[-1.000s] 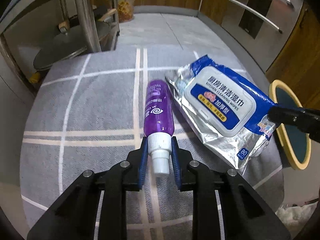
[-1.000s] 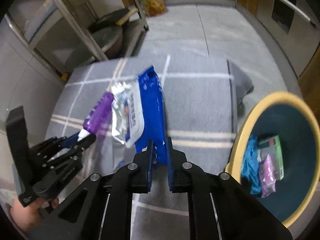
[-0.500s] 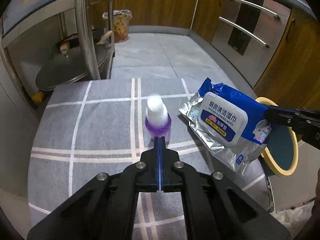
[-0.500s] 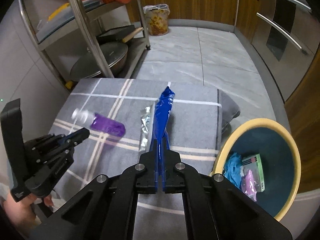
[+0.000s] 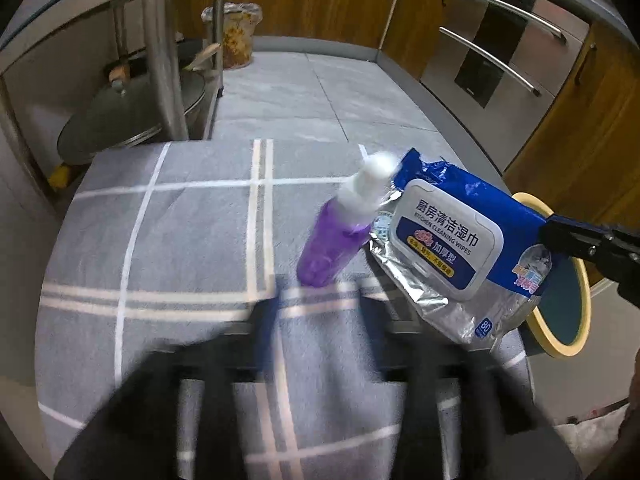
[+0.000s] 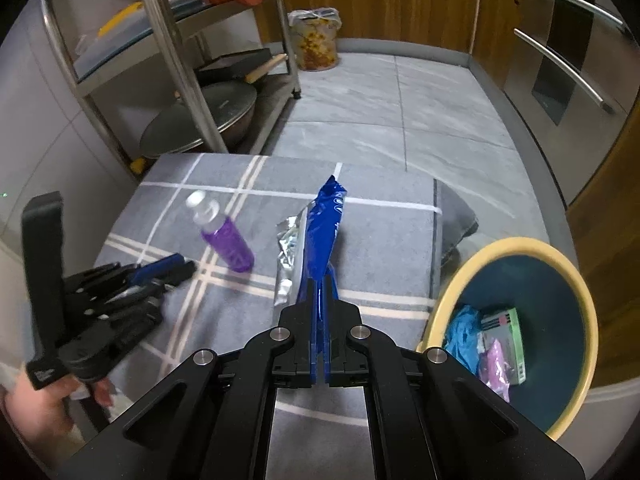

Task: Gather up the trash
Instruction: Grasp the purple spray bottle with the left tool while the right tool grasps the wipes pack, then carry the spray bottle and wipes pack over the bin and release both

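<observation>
A purple spray bottle (image 5: 332, 236) with a white cap lies loose on the grey checked mat (image 5: 180, 248), beside a blue and silver pack of kitchen wipes (image 5: 444, 232). My right gripper (image 6: 319, 280) is shut on the edge of the wipes pack (image 6: 322, 224) and holds it lifted edge-on. My left gripper (image 5: 320, 312) is badly blurred in its own view; in the right wrist view (image 6: 176, 268) its fingers look spread and empty, near the bottle (image 6: 228, 240). A yellow-rimmed blue bin (image 6: 532, 248) holding some trash stands to the right.
A steel rack (image 6: 172, 52) with pans stands at the back left. A lined bin (image 6: 316, 40) stands by the wooden cabinets. An oven front (image 6: 568, 56) is at the right. Grey floor tiles lie beyond the mat.
The bottle slipped out of my left gripper and tumbled onto the mat, cap now pointing away. My left gripper snapped shut empty, then opened and pulled back. My right gripper lifted the wipes pack.
</observation>
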